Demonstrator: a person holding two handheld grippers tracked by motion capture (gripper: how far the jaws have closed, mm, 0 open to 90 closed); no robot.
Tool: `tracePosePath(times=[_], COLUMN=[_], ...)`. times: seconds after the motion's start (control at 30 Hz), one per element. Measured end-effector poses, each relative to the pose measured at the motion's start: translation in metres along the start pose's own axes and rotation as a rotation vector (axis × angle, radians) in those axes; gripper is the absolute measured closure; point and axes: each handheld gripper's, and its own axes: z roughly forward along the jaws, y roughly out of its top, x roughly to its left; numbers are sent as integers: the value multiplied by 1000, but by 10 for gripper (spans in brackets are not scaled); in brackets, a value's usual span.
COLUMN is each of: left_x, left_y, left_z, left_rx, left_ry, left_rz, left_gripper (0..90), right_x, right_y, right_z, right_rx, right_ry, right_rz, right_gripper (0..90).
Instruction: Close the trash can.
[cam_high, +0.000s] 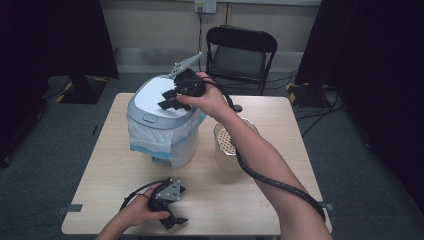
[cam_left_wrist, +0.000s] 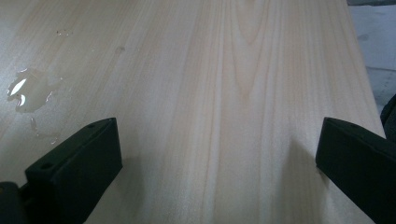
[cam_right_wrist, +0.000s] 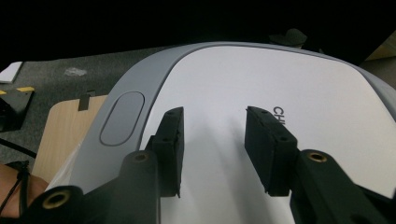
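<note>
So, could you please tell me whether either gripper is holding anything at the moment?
Nothing is held. The right gripper is open over the rice cooker's lid; the left gripper is open above the bare table.

"CH…" on cooker lid (cam_right_wrist: 280, 93)

Table (cam_high: 280, 117): light wood, center of room, on grey carpet (cam_high: 55, 150).
Chair (cam_high: 241, 52): black folding, just behind table's far edge, facing it.
Wall (cam_high: 150, 22): pale, behind chair; outlet (cam_high: 205, 6) w/ cable above chair's left.
Curtains (cam_high: 50, 35): black, left & right of table, at far corners.
Light: dim, room edges dark.
</note>
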Motion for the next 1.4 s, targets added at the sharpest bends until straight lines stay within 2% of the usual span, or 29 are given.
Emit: tracePosePath(times=[0.17,0.37,0.4,0.43,0.47,0.5,0.67,0.8,1.03,1.4], left_x=[0,0,0,0,0,0,0,0,0,0], left_y=[0,0,0,0,0,0,0,0,0,0], left_z=[0,0,0,0,0,0,0,0,0,0], left_rx=[-2,-2,-2,-2,-1,-1,-1,0,1,0], left_ry=[0,1,1,1,1,1,1,1,2,1], left_rz=[1,0,0,1,1,0,-1,-2,0,-1], left_gripper=[0,0,0,0,0,0,0,0,0,0], right_x=[1,1,1,2,3,4,2,-2,-4,3], right_y=[0,1,2,2,3,4,2,-2,-6,-18], right_z=[0,-1,0,0,0,1,-2,-7,-20,-37], right_rx=[2,1,3,11,23,32,33,9,-5,-21], right_ry=[-7,-5,-5,-3,-18,-32,-27,-39,-41,-55], right_rz=[-3,15,7,3,-4,-7,2,44,55,62], right_gripper=[584,570,549,486,414,384,282,205,176,156])
